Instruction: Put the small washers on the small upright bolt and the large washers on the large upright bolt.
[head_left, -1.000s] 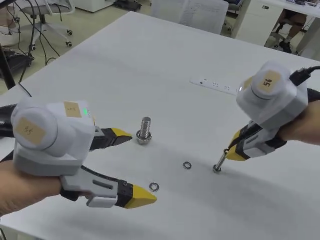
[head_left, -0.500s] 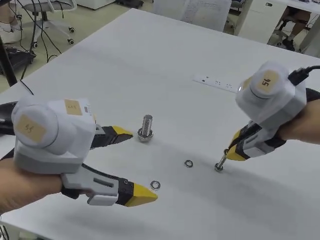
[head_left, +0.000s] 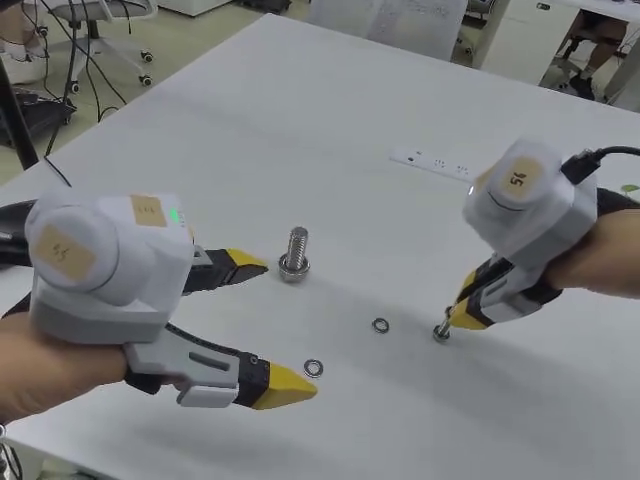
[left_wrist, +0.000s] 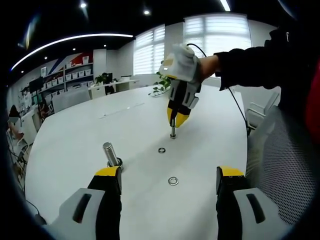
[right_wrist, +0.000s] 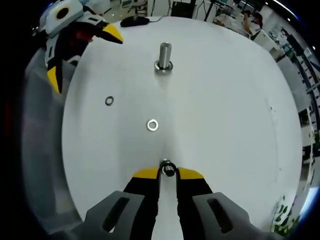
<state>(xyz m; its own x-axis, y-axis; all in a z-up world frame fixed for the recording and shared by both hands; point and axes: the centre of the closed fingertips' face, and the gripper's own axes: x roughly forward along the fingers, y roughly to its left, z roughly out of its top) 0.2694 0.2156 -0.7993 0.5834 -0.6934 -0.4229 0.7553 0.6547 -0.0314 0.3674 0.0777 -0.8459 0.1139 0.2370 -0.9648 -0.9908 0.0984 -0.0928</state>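
Two washers lie flat on the table (head_left: 300, 120), and neither is on a bolt yet. The right washer (head_left: 380, 325) sits just beside the small bolt (head_left: 441, 331). The left washer (head_left: 314, 368) lies nearer us, close to one jaw tip of the left gripper (head_left: 272, 325). We cannot tell which washer is small and which is large from here.

The small bolt stands head-down on the table, roughly upright, and the right gripper (head_left: 462, 315) is clamped on its shank. In the right gripper view the yellow tips pinch it from both sides. We judge this grip is there to steady it, since so thin a bolt on so small a head would tip at a touch.

The large bolt (head_left: 296, 252) stands on its own, well apart from the small one. Its broad base needs no help. Whether the ring at its foot is a washer or the bolt's own flange, we cannot tell.

The left gripper is released and empty, its jaws spread wide. In the left gripper view the left washer lies just ahead between them. That looks like the setup for a pickup, so the likely next move is a low, flat pinch on a thin ring that could easily slide away.
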